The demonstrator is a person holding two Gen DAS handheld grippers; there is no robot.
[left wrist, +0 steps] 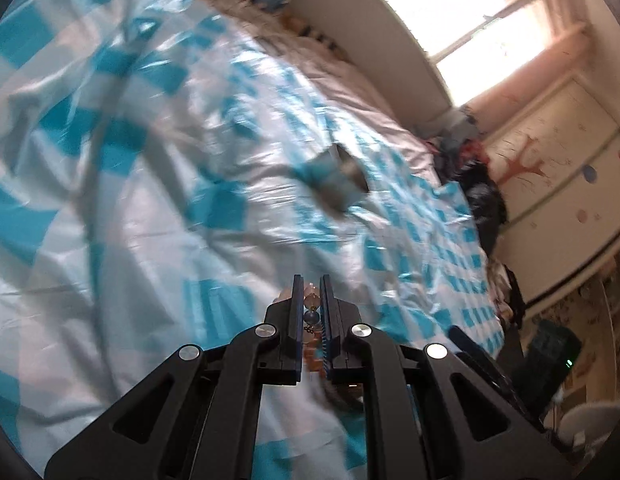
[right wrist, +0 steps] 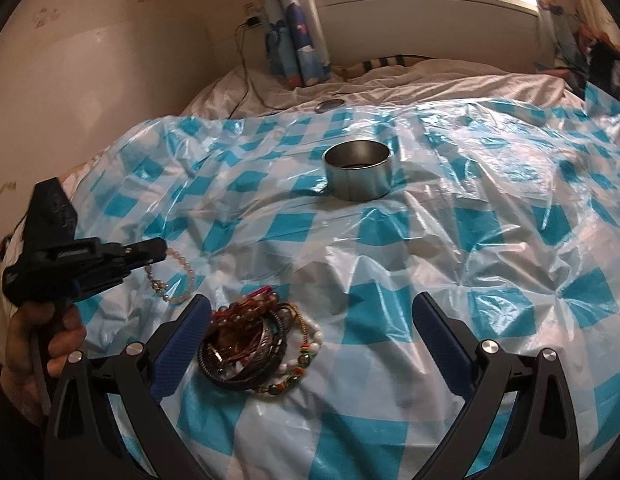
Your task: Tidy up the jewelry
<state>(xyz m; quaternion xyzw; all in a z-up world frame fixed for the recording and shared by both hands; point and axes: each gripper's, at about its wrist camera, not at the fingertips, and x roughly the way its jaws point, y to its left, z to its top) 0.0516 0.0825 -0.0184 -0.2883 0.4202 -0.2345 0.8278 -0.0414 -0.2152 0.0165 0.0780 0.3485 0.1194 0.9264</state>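
My left gripper (left wrist: 311,282) is shut on a pale pearl bead bracelet (left wrist: 312,300); in the right wrist view it (right wrist: 159,250) holds that bracelet (right wrist: 177,276) hanging just above the sheet at the left. My right gripper (right wrist: 310,312) is open and empty, its fingers spread above a pile of bangles and bead bracelets (right wrist: 253,344) that lies by its left finger. A round metal tin (right wrist: 358,174) stands open farther back on the sheet; it shows blurred in the left wrist view (left wrist: 338,182).
A blue-and-white checked plastic sheet (right wrist: 490,240) covers the bed. A small metal lid (right wrist: 329,106) lies on the pale bedding behind. A cable (right wrist: 245,76) runs down the wall at the back left. Curtains and a window are beyond the headboard.
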